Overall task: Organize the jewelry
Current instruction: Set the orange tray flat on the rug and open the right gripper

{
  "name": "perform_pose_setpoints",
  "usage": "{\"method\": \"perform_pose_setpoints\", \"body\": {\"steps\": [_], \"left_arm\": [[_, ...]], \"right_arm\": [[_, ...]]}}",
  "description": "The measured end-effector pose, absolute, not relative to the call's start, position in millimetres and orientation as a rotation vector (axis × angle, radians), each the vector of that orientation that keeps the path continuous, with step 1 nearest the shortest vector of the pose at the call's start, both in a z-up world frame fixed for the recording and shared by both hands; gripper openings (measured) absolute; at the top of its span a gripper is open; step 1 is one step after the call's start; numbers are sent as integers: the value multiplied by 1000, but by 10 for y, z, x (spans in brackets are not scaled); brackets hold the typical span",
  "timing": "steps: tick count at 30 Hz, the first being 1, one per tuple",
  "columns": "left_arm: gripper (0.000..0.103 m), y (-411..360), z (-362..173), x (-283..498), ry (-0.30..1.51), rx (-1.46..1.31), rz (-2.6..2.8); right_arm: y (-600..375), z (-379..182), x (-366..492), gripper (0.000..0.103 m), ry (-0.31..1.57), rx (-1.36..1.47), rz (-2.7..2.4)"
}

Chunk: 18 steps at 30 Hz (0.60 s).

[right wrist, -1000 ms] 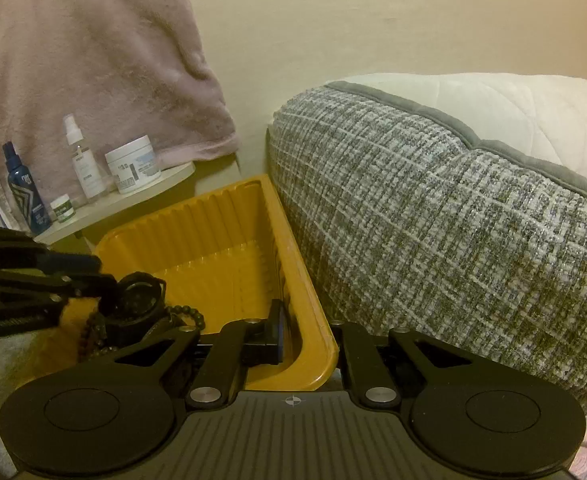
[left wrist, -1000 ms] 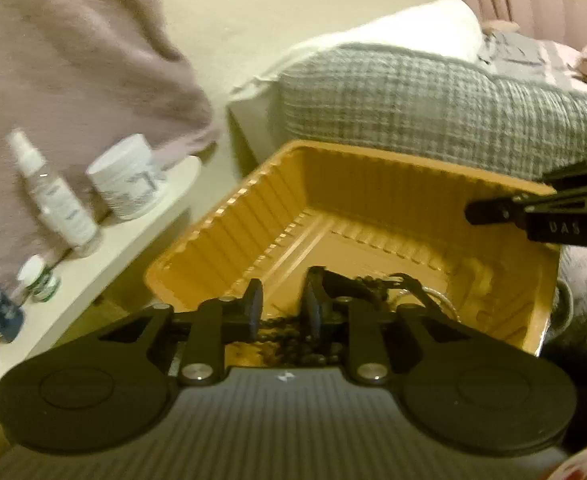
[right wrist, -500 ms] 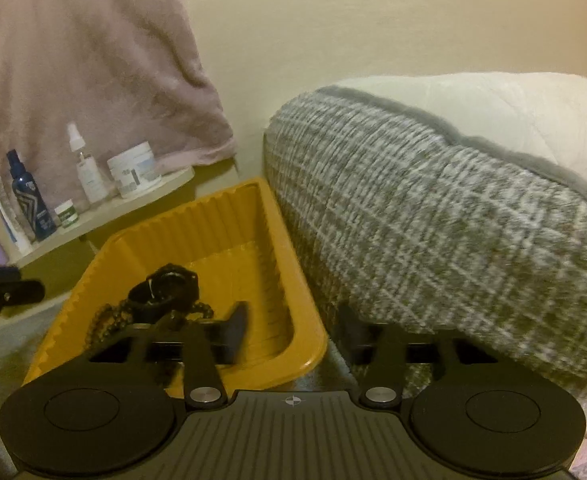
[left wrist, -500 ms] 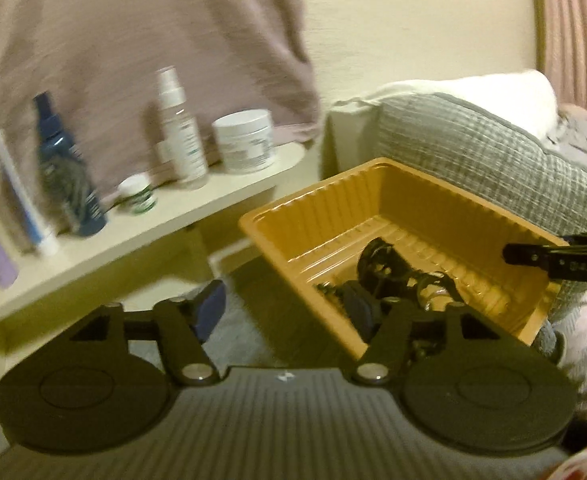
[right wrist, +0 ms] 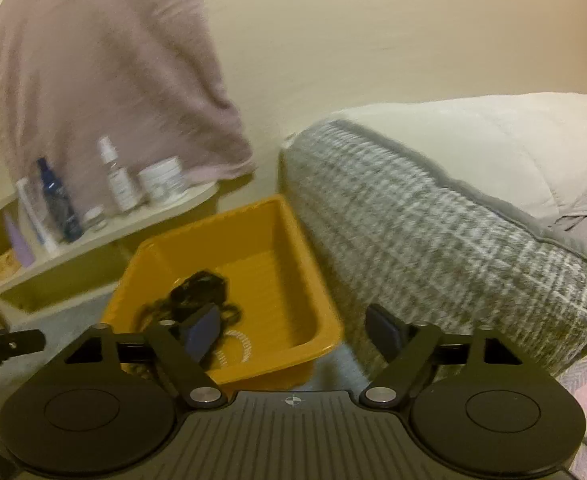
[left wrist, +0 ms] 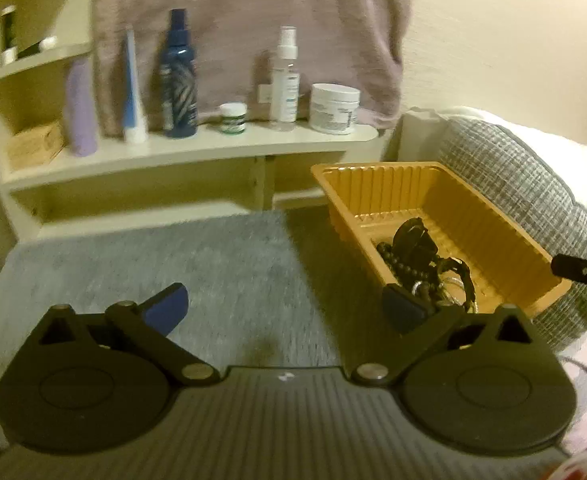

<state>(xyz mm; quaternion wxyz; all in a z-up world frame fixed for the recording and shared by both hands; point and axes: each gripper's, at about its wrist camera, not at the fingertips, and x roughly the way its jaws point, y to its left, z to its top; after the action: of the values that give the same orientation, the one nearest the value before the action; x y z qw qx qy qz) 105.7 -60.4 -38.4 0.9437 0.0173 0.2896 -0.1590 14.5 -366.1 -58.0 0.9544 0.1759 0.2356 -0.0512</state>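
An orange plastic tray (left wrist: pixel 489 216) sits on a grey rug, also in the right wrist view (right wrist: pixel 293 280). Inside it lies a heap of jewelry: a black watch (left wrist: pixel 413 240), a dark bead strand (left wrist: pixel 393 260) and a clear bangle (right wrist: pixel 237 344). My left gripper (left wrist: pixel 285 304) is open and empty, low over the rug to the left of the tray. My right gripper (right wrist: pixel 293 328) is open and empty, above the tray's near rim. Its tip shows at the right edge of the left wrist view (left wrist: pixel 581 270).
A cream shelf (left wrist: pixel 181 156) behind the rug holds several bottles and jars, among them a blue bottle (left wrist: pixel 179 76) and a white jar (left wrist: pixel 333 108). A grey checked cushion (right wrist: pixel 433 232) presses against the tray's right side. A mauve towel (left wrist: pixel 245 20) hangs above the shelf.
My left gripper opened, left the watch and beads in the tray, and swung out to the left over the rug. My right gripper opened wider and pulled back and up.
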Motion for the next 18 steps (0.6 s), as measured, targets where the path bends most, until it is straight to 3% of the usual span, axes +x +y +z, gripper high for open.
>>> {"method": "perform_pose_setpoints", "body": {"steps": [18], "left_arm": [[102,-172,-276,359,716,-41,-133]], "right_arm": [[-2639,-227,224,87,712,177,150]]}}
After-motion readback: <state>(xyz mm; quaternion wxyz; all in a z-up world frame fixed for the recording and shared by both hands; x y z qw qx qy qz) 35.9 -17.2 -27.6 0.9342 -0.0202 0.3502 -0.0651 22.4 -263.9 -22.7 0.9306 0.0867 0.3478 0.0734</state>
